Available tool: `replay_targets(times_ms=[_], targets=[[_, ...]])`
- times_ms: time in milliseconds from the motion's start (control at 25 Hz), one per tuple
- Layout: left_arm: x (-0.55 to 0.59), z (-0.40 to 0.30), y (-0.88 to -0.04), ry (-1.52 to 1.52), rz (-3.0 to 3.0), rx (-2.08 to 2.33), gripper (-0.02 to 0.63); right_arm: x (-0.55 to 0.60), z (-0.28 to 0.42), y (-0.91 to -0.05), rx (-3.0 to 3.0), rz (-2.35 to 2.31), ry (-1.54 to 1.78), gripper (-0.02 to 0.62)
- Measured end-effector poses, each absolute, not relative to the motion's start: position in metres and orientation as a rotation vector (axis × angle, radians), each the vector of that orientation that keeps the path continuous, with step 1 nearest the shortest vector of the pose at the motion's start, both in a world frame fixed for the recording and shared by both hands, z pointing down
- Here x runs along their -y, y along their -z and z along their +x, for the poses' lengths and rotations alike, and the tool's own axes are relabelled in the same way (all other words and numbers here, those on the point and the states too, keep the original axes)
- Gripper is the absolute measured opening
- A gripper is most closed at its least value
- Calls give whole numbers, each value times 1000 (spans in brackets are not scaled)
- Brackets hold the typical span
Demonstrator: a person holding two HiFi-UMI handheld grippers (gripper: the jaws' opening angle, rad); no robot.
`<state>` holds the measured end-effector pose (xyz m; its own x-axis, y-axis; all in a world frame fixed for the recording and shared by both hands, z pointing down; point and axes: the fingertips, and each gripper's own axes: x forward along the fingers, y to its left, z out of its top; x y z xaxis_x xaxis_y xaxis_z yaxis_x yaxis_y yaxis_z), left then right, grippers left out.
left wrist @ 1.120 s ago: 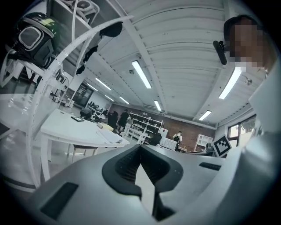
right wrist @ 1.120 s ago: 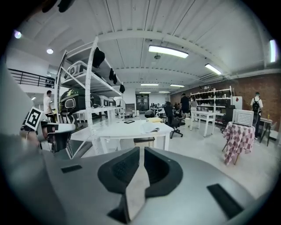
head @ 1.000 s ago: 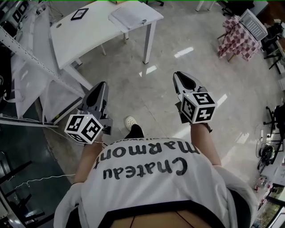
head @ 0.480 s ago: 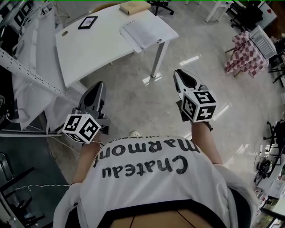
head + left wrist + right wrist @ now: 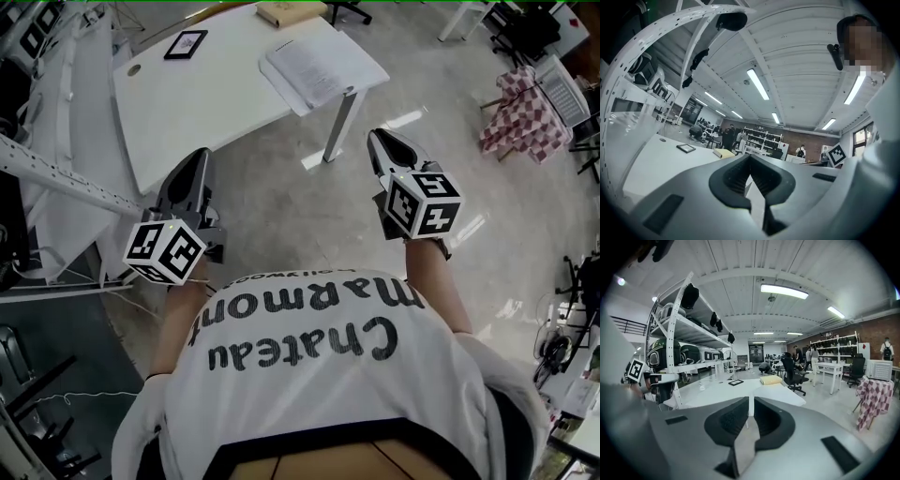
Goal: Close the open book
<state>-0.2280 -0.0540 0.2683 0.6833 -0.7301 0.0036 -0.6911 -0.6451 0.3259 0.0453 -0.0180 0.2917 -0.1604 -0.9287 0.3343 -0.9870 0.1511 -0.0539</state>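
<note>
Both shut (empty), L tongs [image 5: 200,156], R tongs [image 5: 375,135], open book [image 5: 319,70] on desk [image 5: 206,98]

Your right tool [image 5: 751,403] has its jaws nearly together with nothing between them, and beyond them lies a white tabletop [image 5: 715,394] carrying a small dark frame [image 5: 736,382] and a yellowish closed book [image 5: 770,379].

1. There was one white rectangular table [image 5: 187,103].
2. One open book with white pages [image 5: 319,66] lay on it.
3. One flat tan block [image 5: 286,13].
4. One small black-framed tablet [image 5: 186,44].
5. Two grey grippers: left gripper [image 5: 200,156], right gripper [image 5: 377,137].
</note>
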Motion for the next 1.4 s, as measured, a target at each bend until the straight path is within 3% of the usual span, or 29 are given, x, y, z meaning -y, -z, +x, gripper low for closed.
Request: replay_targets(times_ms=[840, 1400], targets=[[71, -219, -331, 80, 2422, 1240, 23, 90, 35, -387, 2270, 1610, -735, 51], [104, -188, -363, 58, 2185, 1547, 23, 205, 78, -421, 2324, 1272, -679, 51]])
